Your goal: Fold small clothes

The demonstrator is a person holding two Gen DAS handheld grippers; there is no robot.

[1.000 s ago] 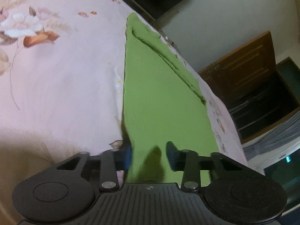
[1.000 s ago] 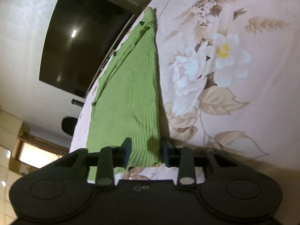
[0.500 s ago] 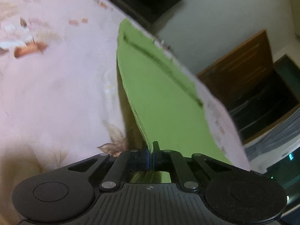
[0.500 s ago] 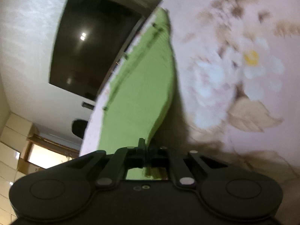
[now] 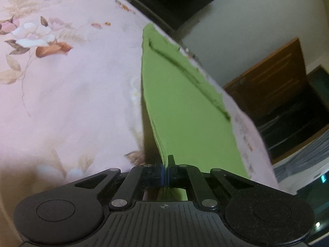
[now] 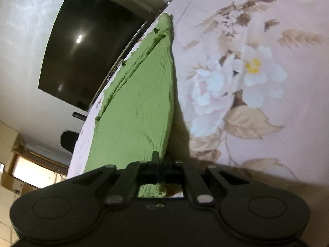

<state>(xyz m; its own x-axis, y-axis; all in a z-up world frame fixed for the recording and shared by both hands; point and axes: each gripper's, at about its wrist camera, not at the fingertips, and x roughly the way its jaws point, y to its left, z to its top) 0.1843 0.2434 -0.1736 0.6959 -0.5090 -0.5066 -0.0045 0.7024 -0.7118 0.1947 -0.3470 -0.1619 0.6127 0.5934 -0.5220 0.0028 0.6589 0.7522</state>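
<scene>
While it lies spread over a floral bedsheet, the green ribbed garment (image 5: 185, 107) runs from the bottom centre of the left wrist view up to a narrow end in the upper middle, with a dark crease line slanting along its right side. Its near edge is lifted off the sheet and pinched in the left gripper (image 5: 166, 169), whose jaws are closed tight on the cloth, a strip of green showing below them through the gap in the gripper body.

Seen from the right wrist, the same green ribbed garment (image 6: 139, 103) stretches from the bottom centre to a point near the top middle, its ribbing clear and its left part bunched in folds. Its near right edge rises from the sheet into the right gripper (image 6: 161, 169), whose jaws are likewise clamped on the fabric, a bit of green hanging behind them.

Around the garment, the bedsheet (image 5: 67, 94) is pale pink with flowers and brown leaves; a large white blossom (image 6: 255, 70) sits right of the cloth in the right wrist view. Beyond the bed's edge, a dark wall-mounted television (image 6: 86, 57) fills the upper left of that view, and a brown wooden door (image 5: 273, 82) stands at the right of the left wrist view.
</scene>
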